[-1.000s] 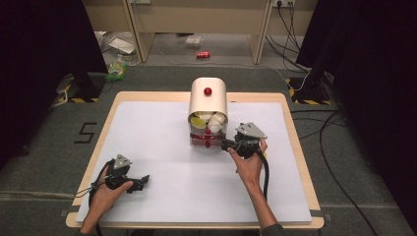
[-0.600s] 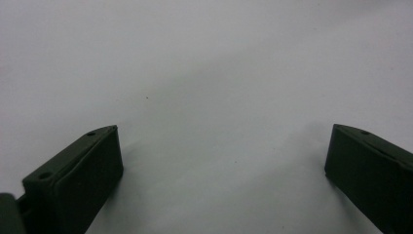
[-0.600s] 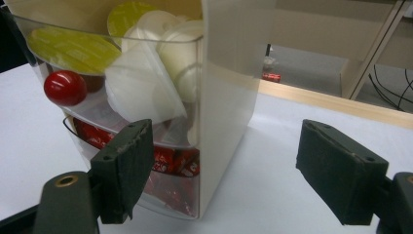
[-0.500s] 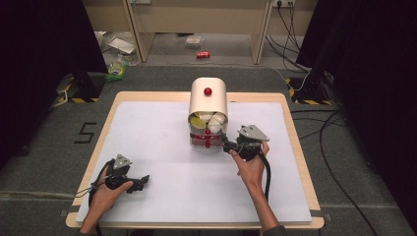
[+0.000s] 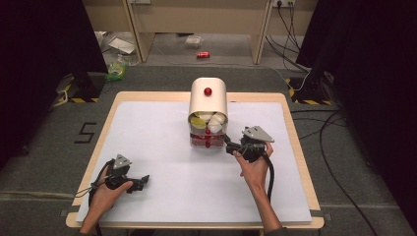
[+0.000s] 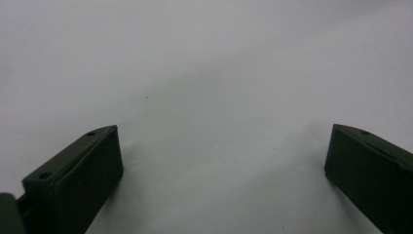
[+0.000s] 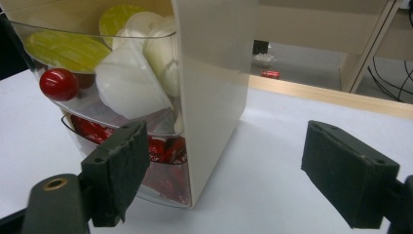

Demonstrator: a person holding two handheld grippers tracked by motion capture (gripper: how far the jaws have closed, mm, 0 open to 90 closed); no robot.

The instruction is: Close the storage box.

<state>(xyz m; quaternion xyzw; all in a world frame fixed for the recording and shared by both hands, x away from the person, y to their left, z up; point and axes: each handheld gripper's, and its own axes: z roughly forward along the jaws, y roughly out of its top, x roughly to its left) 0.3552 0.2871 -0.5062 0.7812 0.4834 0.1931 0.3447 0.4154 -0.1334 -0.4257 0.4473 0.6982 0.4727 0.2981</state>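
A cream dispenser box (image 5: 208,101) with a red knob (image 5: 208,91) on top stands at the middle of the table. Its clear upper drawer (image 7: 131,83) holds white and yellow capsules and has a red knob (image 7: 59,84). The lower drawer (image 7: 160,146) holds red packets. My right gripper (image 5: 229,146) sits at the box's front right corner, open. Its jaws have just been opening, and the corner (image 7: 214,73) stands between them, apart from the pads. My left gripper (image 5: 142,181) lies near the table's front left, open (image 6: 221,134) over bare white surface.
The white table top (image 5: 162,147) has a wooden rim (image 5: 295,128). Beyond the table, a red can (image 5: 202,54) and litter lie on the floor. Cables (image 5: 334,123) run along the floor at the right.
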